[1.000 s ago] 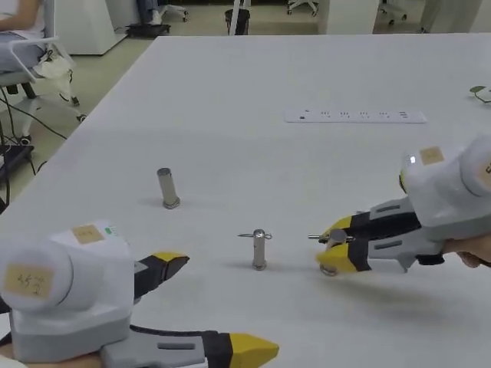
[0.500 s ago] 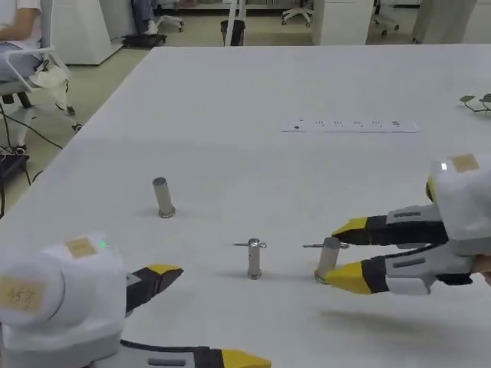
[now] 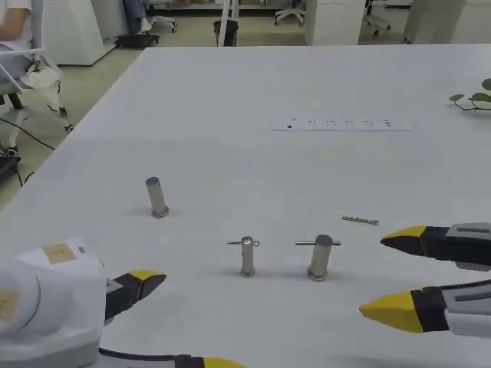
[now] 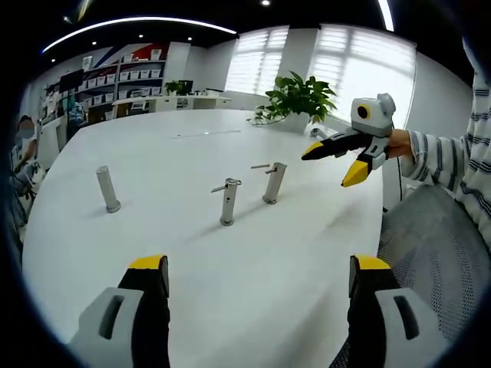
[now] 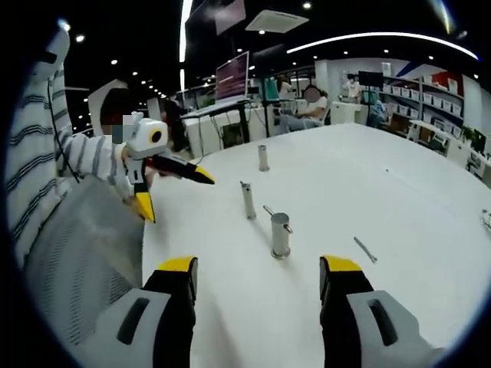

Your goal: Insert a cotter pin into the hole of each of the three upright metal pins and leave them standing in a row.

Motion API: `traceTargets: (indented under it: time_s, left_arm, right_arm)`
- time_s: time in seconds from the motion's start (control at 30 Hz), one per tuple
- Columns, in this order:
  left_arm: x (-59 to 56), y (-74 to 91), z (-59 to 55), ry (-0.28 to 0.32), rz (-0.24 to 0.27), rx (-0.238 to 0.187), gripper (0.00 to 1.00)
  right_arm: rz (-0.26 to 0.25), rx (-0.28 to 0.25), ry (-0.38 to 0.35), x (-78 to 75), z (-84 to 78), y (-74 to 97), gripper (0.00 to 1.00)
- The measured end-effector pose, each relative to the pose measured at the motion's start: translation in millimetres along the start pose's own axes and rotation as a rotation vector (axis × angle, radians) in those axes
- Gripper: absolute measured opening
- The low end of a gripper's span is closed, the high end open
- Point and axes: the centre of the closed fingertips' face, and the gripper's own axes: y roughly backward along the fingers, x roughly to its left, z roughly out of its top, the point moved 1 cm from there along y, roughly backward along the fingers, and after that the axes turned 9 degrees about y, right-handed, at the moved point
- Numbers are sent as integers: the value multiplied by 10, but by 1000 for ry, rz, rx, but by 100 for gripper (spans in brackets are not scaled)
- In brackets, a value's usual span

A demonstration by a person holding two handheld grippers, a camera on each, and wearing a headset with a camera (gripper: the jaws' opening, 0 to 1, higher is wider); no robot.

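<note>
My right claw (image 3: 374, 274) and left claw (image 4: 258, 264) are both wide, holding nothing. The loose cotter pin (image 3: 360, 221) lies flat just ahead of the right claw; being thin, it may slip away. Carrying it to the bare pin (image 3: 156, 197), far across, I could topple the finished pin (image 3: 320, 257) or its neighbour (image 3: 246, 256).

Your bench (image 3: 230, 100) is a wide white top. Three steel pins stand upright on it. The left pin (image 3: 156, 197) is set back and well apart. The middle pin (image 3: 247, 256) and right pin (image 3: 320, 257) stand near each other — each has a cotter (image 3: 234, 243) through its top. A loose cotter (image 3: 360, 221) lies flat just beyond the right pin. Farther back lies a white power strip (image 3: 341, 125) — and a plant (image 3: 476, 98) sits at the far right edge.
</note>
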Motion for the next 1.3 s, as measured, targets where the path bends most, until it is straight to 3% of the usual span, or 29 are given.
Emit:
traceTargets:
  time_s: [0.13,0.33,0.5,0.7,0.83,0.93,1.13,1.3]
  left_arm:
    - [-1,40,33,-32,4,16,99]
    - [11,105,127,-45,6,5,99]
    - [110,128,139,-63,37,3,99]
    - [276,145,119,-52,77,14,99]
    - [472,189,183,-40,120,5,98]
    - [699,240,284,-67,197,4,96]
    - [965,260,473,-91,254,-6,94]
    - [1250,239,644,-92,338,-24,86]
  right_arm:
    - [-24,6,-24,16,-61,83,82]
    - [-83,-14,-105,-1,-75,167,91]
    - [-114,-14,-135,-15,-87,188,99]
    - [-119,-12,-164,28,-127,193,100]
    - [-123,-8,-171,48,-145,194,100]
    - [-120,-3,-172,69,-160,192,100]
    - [-124,5,-166,84,-163,213,98]
    - [-131,3,-165,91,-163,243,97]
